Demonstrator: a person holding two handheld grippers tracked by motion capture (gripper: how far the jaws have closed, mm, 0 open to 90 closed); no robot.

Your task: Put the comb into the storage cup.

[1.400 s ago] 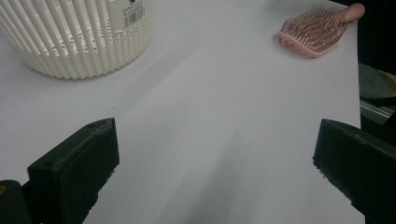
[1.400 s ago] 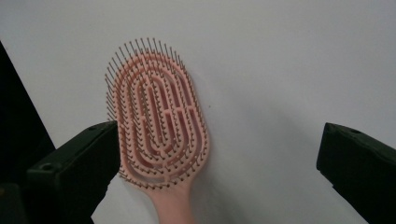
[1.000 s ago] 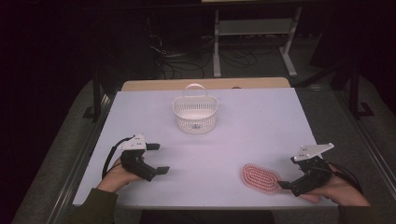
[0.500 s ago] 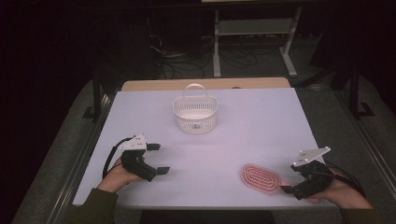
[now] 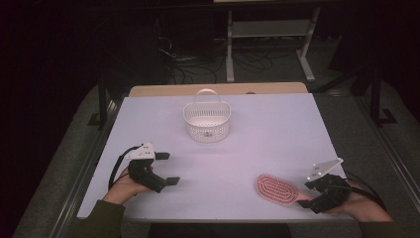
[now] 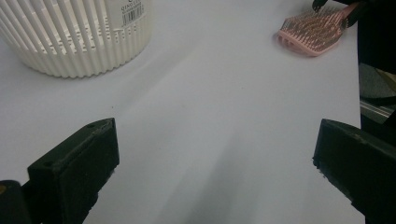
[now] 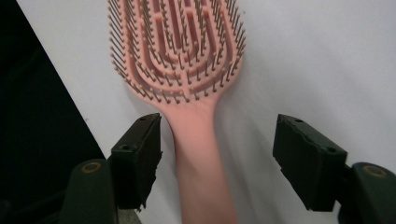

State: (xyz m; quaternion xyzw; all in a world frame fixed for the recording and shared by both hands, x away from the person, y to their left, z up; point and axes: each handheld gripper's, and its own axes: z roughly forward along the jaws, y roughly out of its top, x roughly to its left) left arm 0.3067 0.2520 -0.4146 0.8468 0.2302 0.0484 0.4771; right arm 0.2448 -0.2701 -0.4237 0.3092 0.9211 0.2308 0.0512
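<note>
Table (image 5: pixel 277 124): white top, mostly bare. Basket (image 5: pixel 207 120) upright at far centre, handle up, nothing seen in it from high view. Brush (image 5: pixel 275 189) lies bristles-up near the front edge on your R side, handle pointing at you.

L gripper (image 5: pixel 168 168): resting on table front-left, jaws wide apart, nothing between them, well apart from brush and basket.

R gripper (image 7: pixel 217 154): jaws straddle the brush handle (image 7: pixel 198 154), have just been closing, but not on it yet. One pad sits just beside the handle, the other has a clear gap, so handle is off-centre in the jaws.

Risks, as I judge it:
- Off-centre close → near pad hits first, shoves the brush sideways or spins it before the grip sets.
- Brush sits close to the table edge; a shove that way could tip it off.
- Handle looks smooth and tapered → may slip or droop head-down once lifted.
- Grip far from the head → brush may swing en route to basket.

Centre the handle before you squeeze.
</note>
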